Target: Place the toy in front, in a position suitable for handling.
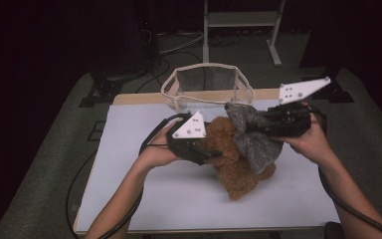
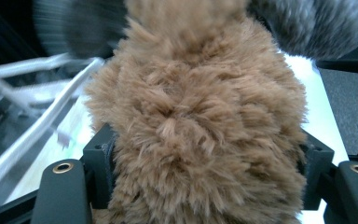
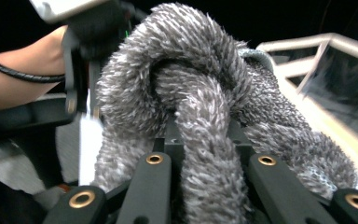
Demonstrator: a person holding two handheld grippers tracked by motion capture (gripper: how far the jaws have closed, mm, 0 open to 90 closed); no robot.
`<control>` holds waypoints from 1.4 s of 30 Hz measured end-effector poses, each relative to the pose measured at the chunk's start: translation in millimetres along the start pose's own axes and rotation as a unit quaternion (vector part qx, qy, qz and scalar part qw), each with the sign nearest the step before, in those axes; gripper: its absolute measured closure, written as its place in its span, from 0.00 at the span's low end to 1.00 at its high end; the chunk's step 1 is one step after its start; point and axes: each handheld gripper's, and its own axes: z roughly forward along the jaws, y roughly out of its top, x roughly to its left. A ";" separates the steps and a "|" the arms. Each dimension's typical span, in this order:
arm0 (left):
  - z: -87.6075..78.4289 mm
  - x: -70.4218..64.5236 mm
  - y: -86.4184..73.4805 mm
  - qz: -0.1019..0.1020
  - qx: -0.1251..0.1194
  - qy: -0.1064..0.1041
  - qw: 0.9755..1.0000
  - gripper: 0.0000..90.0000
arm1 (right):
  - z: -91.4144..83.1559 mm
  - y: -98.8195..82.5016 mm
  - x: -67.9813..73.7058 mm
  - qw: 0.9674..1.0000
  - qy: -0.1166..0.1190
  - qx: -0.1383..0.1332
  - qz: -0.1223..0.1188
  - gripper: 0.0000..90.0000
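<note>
Brown fluffy cloth (image 1: 231,167) hangs from the left gripper (image 1: 210,153), whose jaws pinch a thick bunch of it, as the left gripper view shows; its lower end trails on the white surface (image 1: 144,199). Grey shaggy cloth (image 1: 253,137) is gripped in the right gripper (image 1: 251,130), jaws closed on a fold. Both bundles hang pressed together between the hands. The mesh basket (image 1: 206,84) lies straight beyond them at the far edge, slightly nearer the left hand, so the carry goes forward, I judge
</note>
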 end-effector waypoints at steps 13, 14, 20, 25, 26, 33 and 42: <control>33.5 -6.8 15.0 0.014 0.008 -0.052 0.999 0.17 | 11.0 -4.5 -3.4 0.993 -0.021 0.117 -0.009 0.86; 33.7 -6.9 15.3 0.015 0.008 -0.052 0.999 0.16 | 10.0 -6.4 -3.8 0.993 -0.022 0.119 -0.009 0.86; 33.8 -9.3 17.9 0.016 -0.004 -0.054 0.998 0.10 | 1.8 -12.8 -2.7 0.992 -0.026 0.123 -0.009 0.86; 27.1 -9.7 14.4 0.002 -0.023 -0.062 0.998 0.09 | -3.9 -17.4 -1.5 0.992 -0.027 0.125 -0.005 0.86; 25.7 -9.9 13.3 0.001 -0.027 -0.059 0.998 0.09 | -4.4 -18.6 -1.2 0.992 -0.026 0.122 -0.006 0.86; 20.5 -11.5 9.3 0.000 -0.032 -0.049 0.998 0.09 | -3.2 -18.3 4.7 0.992 -0.029 0.124 -0.017 0.86; 10.8 -10.2 2.2 -0.001 -0.036 -0.063 0.997 0.06 | -6.8 -21.0 11.8 0.992 -0.028 0.124 -0.024 0.86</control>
